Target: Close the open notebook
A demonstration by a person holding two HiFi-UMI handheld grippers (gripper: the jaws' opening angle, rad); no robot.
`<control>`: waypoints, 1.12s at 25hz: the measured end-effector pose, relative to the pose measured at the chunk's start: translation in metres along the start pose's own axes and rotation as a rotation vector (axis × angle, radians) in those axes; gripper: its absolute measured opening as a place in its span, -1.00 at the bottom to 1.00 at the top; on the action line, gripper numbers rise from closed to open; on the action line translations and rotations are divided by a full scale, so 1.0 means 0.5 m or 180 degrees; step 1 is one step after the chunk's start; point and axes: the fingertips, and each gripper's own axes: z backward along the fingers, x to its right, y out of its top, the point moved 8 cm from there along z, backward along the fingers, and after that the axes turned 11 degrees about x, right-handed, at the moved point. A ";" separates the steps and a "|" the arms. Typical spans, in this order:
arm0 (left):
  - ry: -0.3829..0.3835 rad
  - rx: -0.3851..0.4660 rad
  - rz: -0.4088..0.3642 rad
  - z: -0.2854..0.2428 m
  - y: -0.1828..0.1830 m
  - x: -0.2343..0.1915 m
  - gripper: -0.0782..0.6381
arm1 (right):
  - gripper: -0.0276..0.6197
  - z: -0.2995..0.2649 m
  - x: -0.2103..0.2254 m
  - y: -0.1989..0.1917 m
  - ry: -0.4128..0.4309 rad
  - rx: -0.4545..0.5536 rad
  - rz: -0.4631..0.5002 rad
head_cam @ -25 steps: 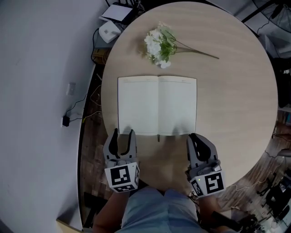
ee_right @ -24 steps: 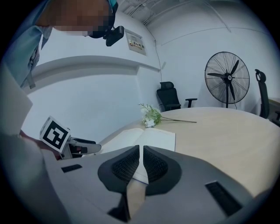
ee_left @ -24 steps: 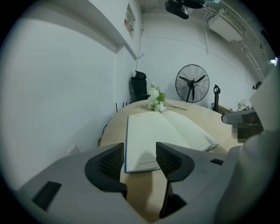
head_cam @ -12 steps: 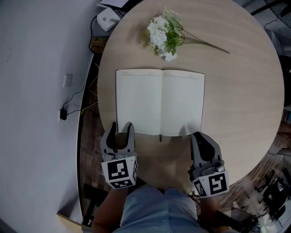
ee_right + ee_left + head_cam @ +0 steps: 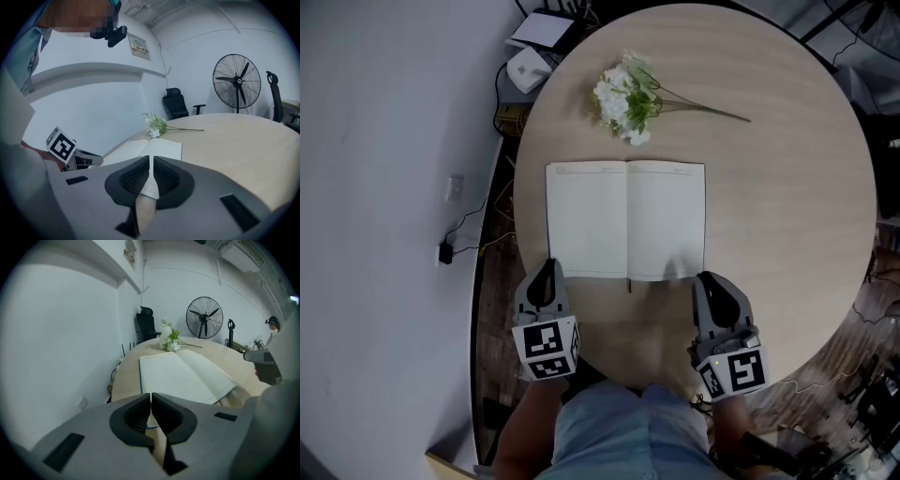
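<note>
The open notebook [image 5: 626, 220] lies flat with its white pages up on the round wooden table [image 5: 787, 187]. It also shows in the left gripper view as notebook [image 5: 183, 376] and in the right gripper view as notebook [image 5: 150, 150]. My left gripper [image 5: 547, 270] sits at the book's near left corner. Its jaws have just been closing and now meet, with nothing seen between them [image 5: 151, 394]. My right gripper [image 5: 709, 278] rests at the near right corner, shut and empty [image 5: 151, 158].
A spray of white flowers [image 5: 623, 94] lies beyond the notebook. Left of the table, on the floor, are white boxes [image 5: 539, 28] and cables, with a wall socket [image 5: 455, 186] nearby. A standing fan [image 5: 205, 317] and an office chair [image 5: 145, 324] stand behind the table.
The left gripper's jaws, spread apart in both earlier frames, have come together at the notebook's near left corner. The right gripper stays shut in the same spot.
</note>
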 end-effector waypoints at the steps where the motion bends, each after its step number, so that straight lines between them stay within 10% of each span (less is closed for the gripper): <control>1: -0.0009 0.0025 0.0017 0.011 0.011 0.003 -0.70 | -0.75 0.008 -0.002 0.011 -0.0005 0.0042 0.0000; 28: -0.0981 0.0688 -0.0364 0.165 0.228 0.281 -0.71 | -0.75 0.272 0.045 0.134 -0.0570 0.0788 -0.0015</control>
